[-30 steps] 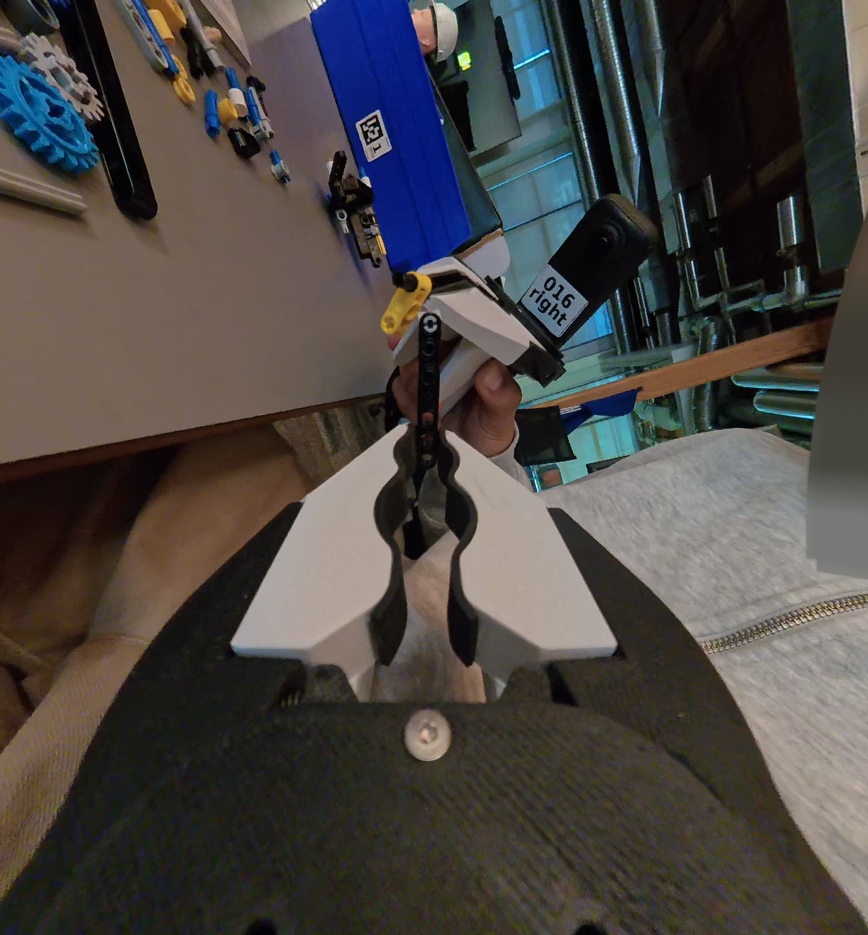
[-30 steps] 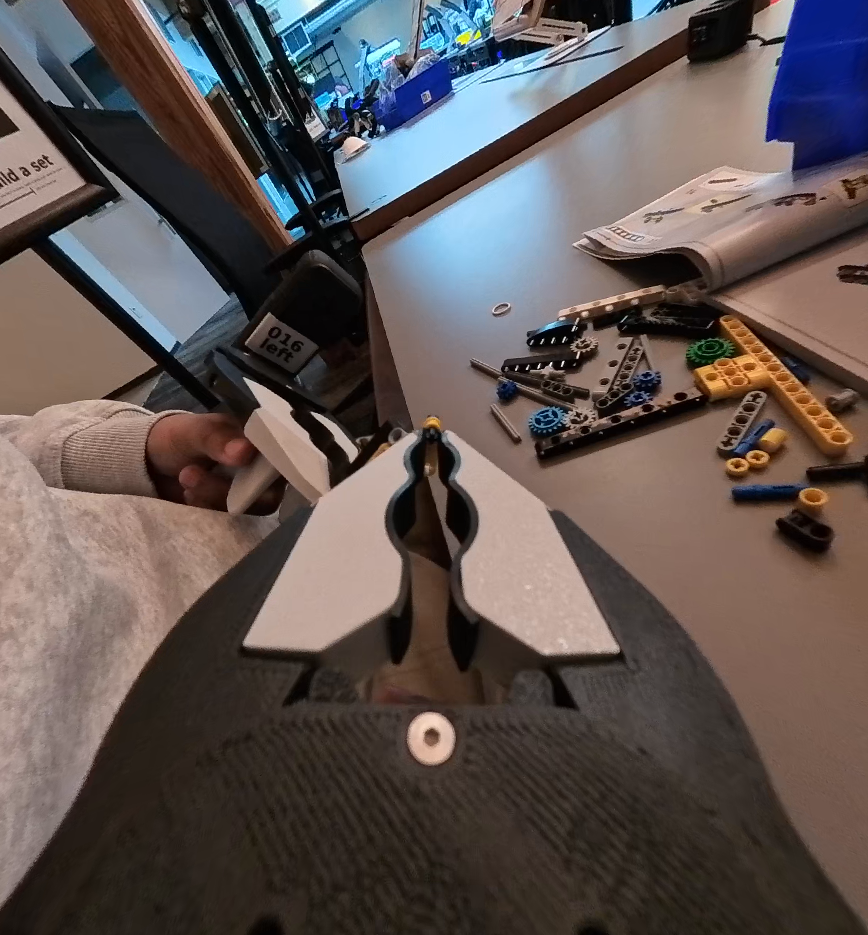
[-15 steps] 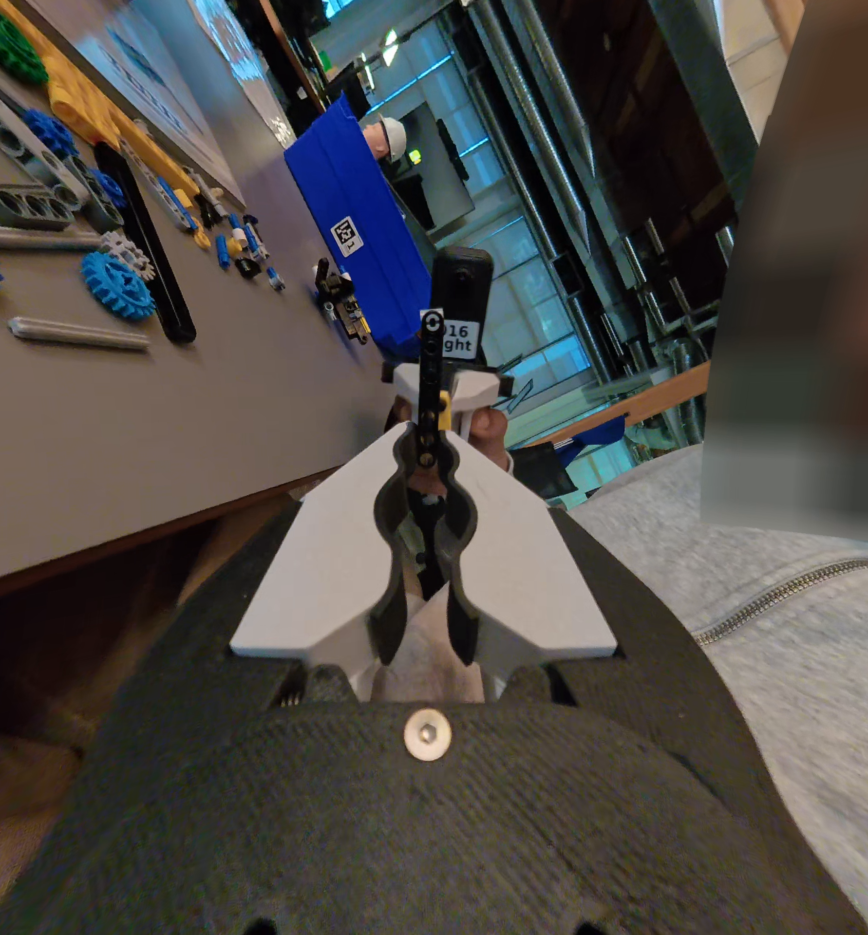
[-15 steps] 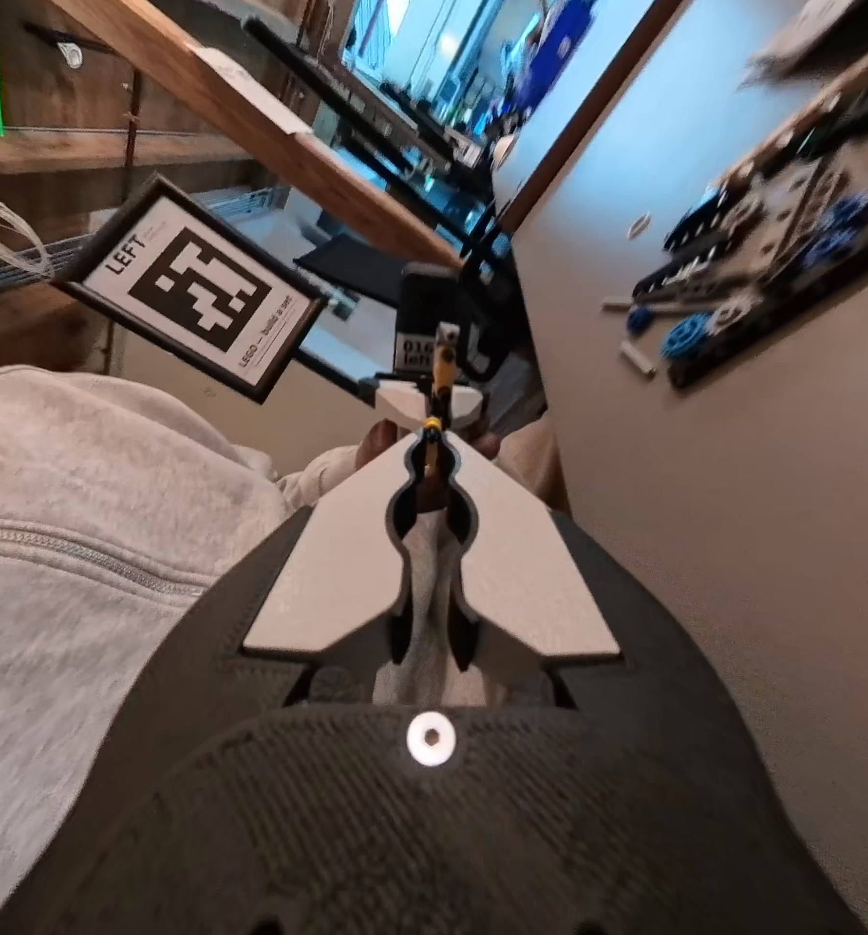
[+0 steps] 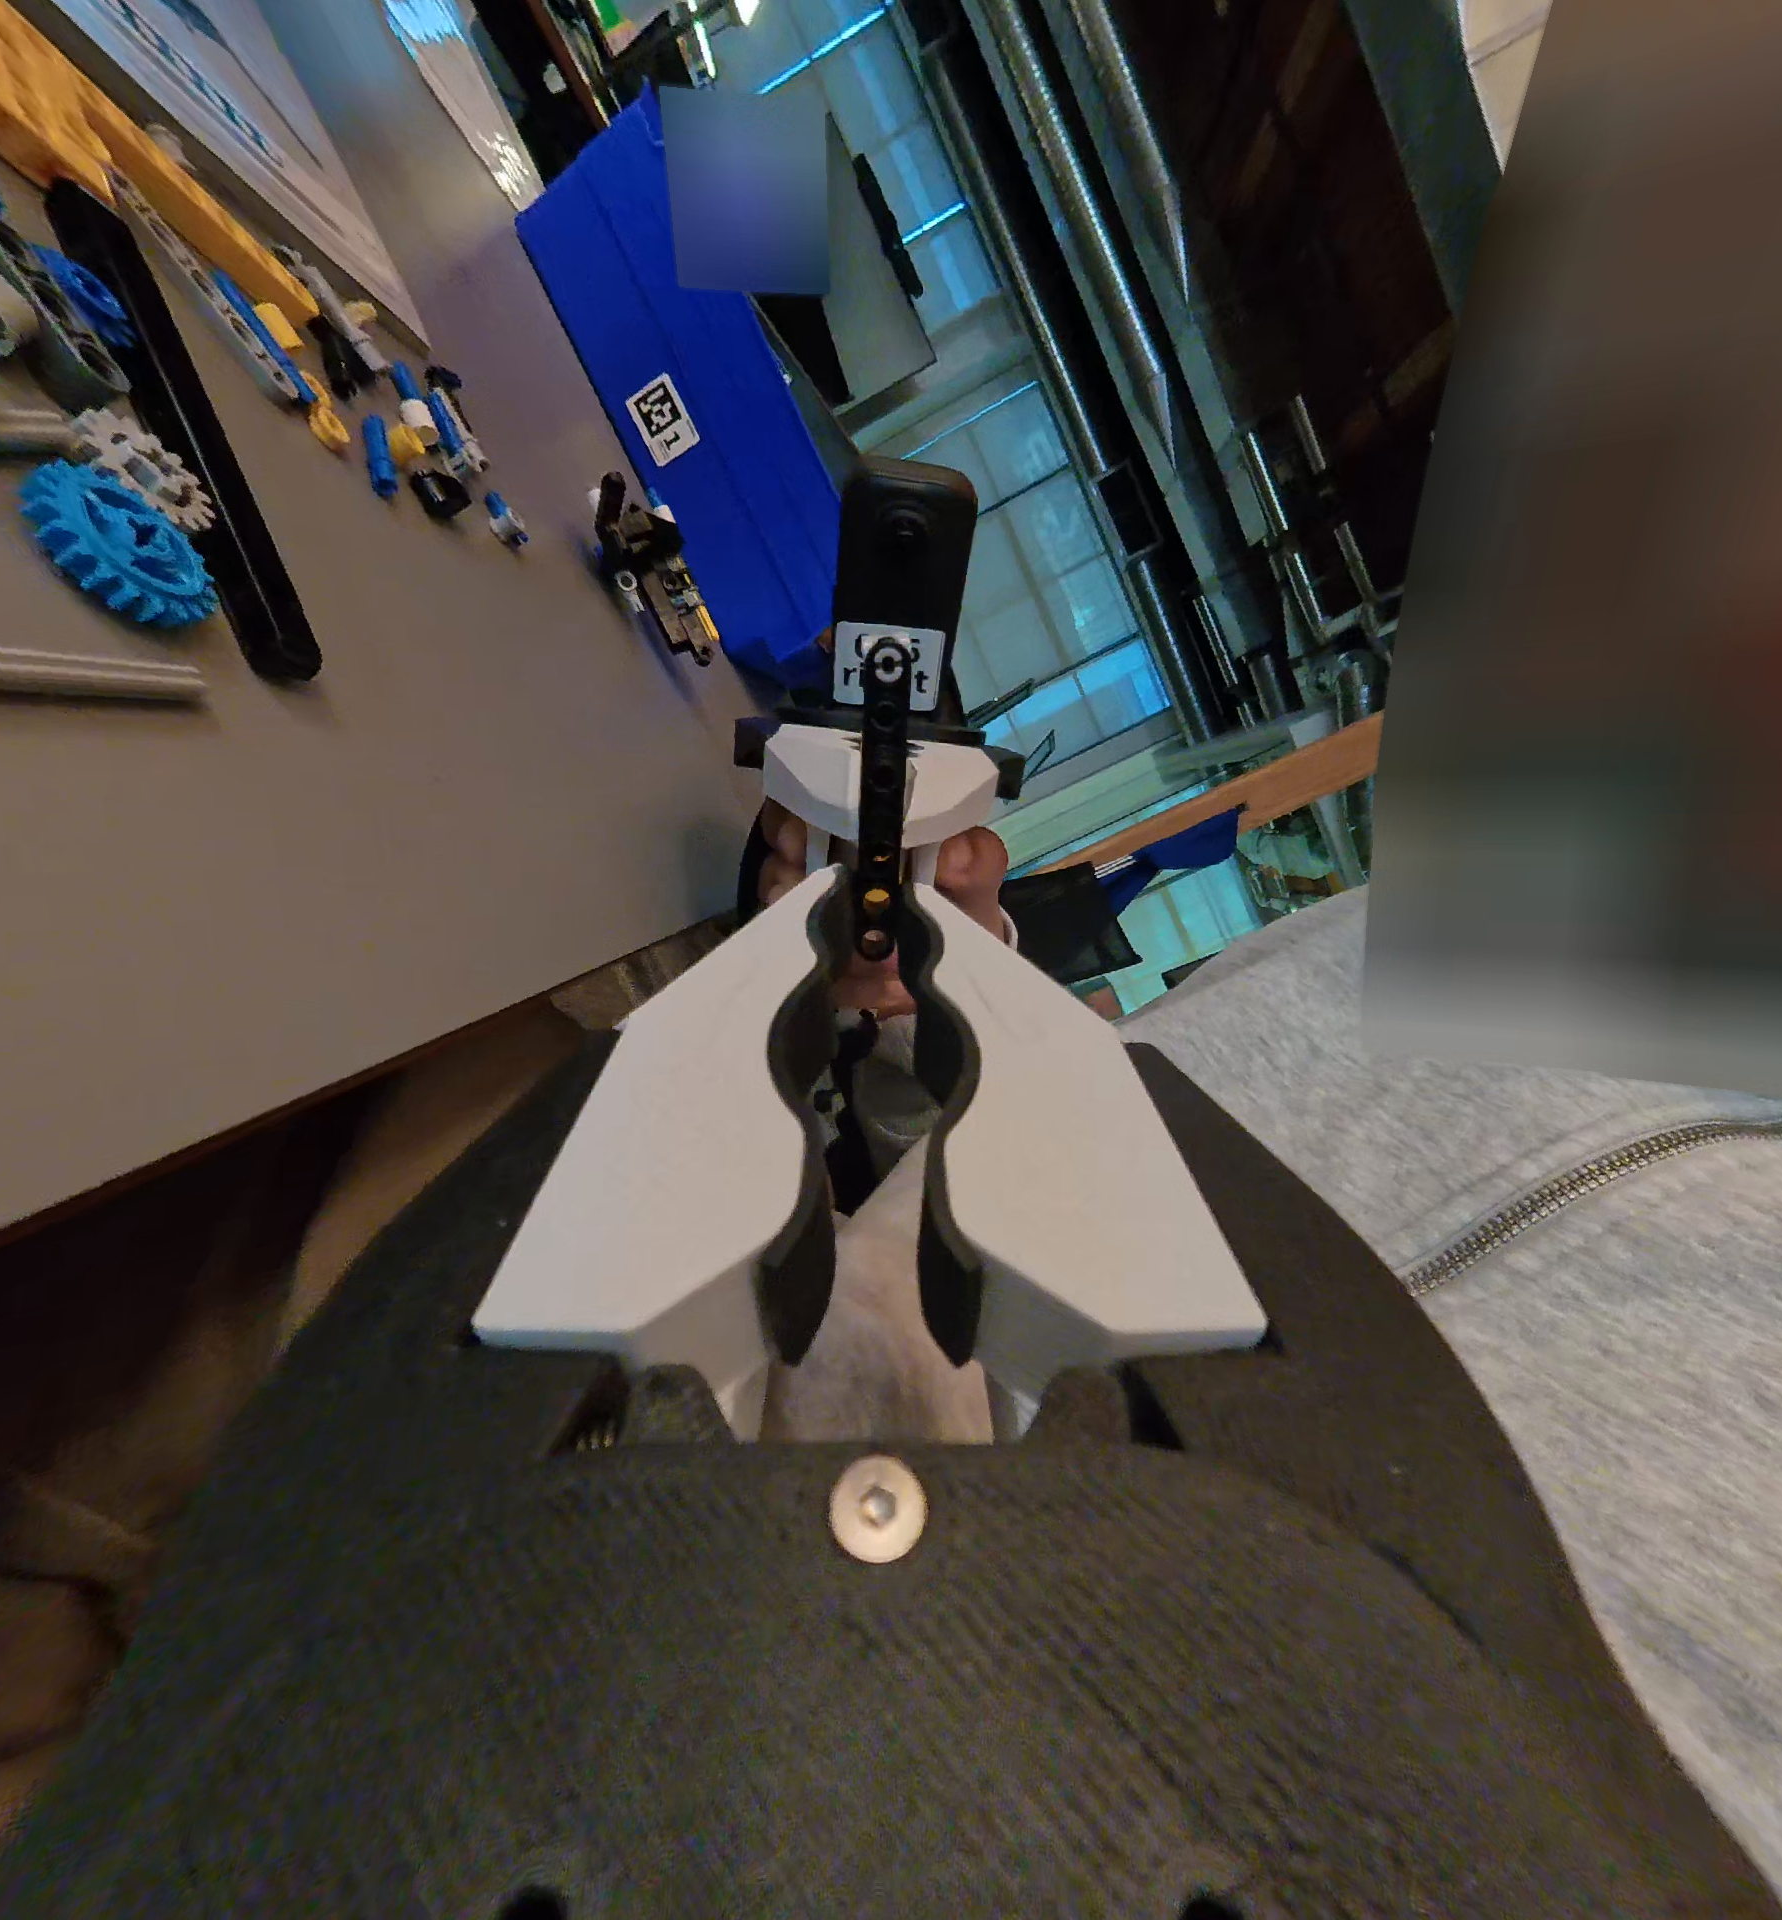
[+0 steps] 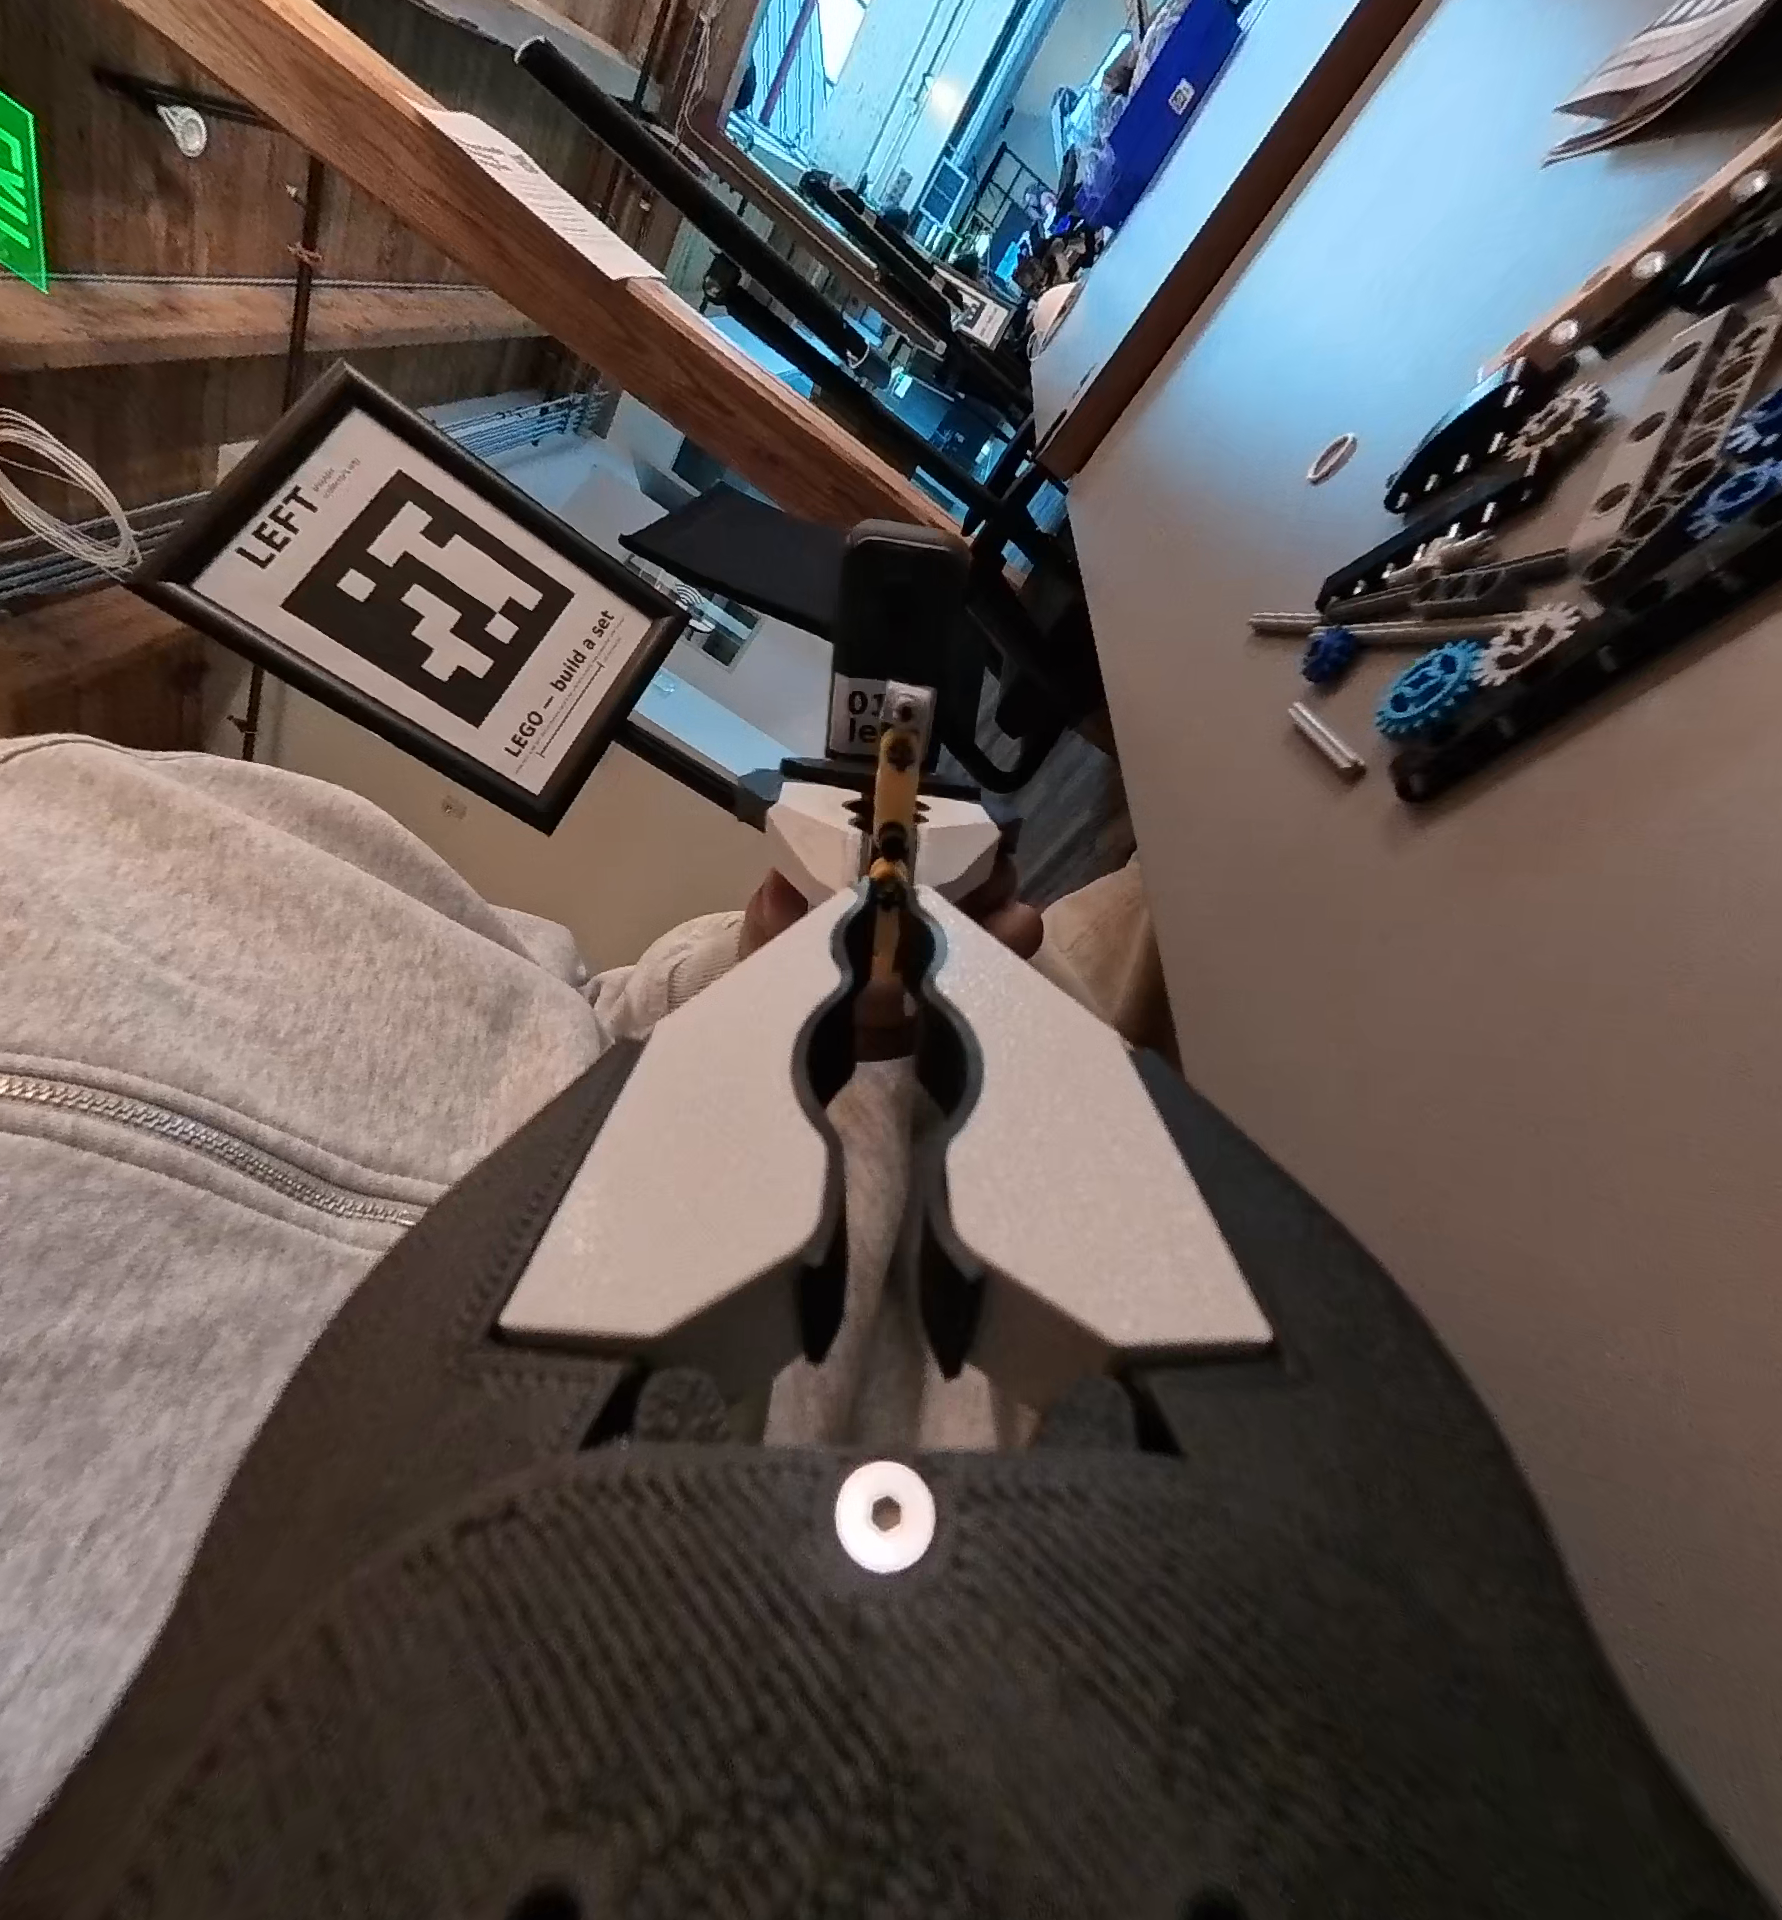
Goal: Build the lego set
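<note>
My left gripper [image 5: 874,906] is shut on a thin black beam [image 5: 885,774] that sticks out past its fingertips. My right gripper [image 6: 888,902] is shut on a slim yellow piece [image 6: 894,821] with a grey end. The two grippers face each other tip to tip in the air beside the table edge, over a lap. In the left wrist view the right gripper's white fingers [image 5: 814,781] sit just behind the beam, and a yellow spot [image 5: 874,899] shows in a beam hole near my fingertips. In the right wrist view the left gripper's fingers [image 6: 819,831] sit behind the yellow piece.
The grey table [image 5: 367,831] carries loose parts: a blue gear [image 5: 118,540], a long black beam [image 5: 180,436], a grey axle [image 5: 56,675], a small black assembly [image 5: 658,571] and a blue bin [image 5: 679,395]. A framed marker sign [image 6: 409,603] stands behind. A grey sweatshirt [image 6: 191,987] is close. Both grippers' tips are close together, under 4 cm apart.
Both grippers have swung round to face each other head-on and come closer. The yellow piece has gone from beside the beam's top end to a hole near my left fingertips.
</note>
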`<state>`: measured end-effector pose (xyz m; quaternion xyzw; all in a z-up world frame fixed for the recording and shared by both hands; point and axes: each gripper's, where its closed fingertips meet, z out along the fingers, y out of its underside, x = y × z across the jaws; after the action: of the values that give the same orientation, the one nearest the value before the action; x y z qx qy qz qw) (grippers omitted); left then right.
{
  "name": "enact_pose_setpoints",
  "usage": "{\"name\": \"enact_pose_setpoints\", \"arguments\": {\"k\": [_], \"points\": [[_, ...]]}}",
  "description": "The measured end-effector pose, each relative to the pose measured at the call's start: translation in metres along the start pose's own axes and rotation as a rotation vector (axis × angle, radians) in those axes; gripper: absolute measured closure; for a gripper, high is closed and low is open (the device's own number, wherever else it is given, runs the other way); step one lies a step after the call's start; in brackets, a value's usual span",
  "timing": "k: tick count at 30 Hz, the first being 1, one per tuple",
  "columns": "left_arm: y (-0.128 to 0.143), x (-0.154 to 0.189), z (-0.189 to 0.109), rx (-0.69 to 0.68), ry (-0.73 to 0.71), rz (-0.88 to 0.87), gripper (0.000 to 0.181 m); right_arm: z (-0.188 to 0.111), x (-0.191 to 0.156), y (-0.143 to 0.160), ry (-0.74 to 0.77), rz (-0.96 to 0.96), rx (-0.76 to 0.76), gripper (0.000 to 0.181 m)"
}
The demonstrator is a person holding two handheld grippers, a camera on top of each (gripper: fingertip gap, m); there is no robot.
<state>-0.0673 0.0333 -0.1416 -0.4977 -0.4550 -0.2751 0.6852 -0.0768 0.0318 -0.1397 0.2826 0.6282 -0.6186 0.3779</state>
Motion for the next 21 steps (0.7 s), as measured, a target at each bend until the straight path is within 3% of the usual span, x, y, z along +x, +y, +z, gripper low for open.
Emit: {"name": "enact_pose_setpoints", "arguments": {"k": [13,21], "points": [[0.003,-0.003,0.003,-0.067,-0.046,0.028,0.176,0.002,0.003,0.004,0.012,-0.008,-0.025,0.179],[0.012,-0.005,-0.001,-0.185,-0.069,0.002,0.175,0.004,0.004,0.01,0.013,-0.017,-0.065,0.179]]}}
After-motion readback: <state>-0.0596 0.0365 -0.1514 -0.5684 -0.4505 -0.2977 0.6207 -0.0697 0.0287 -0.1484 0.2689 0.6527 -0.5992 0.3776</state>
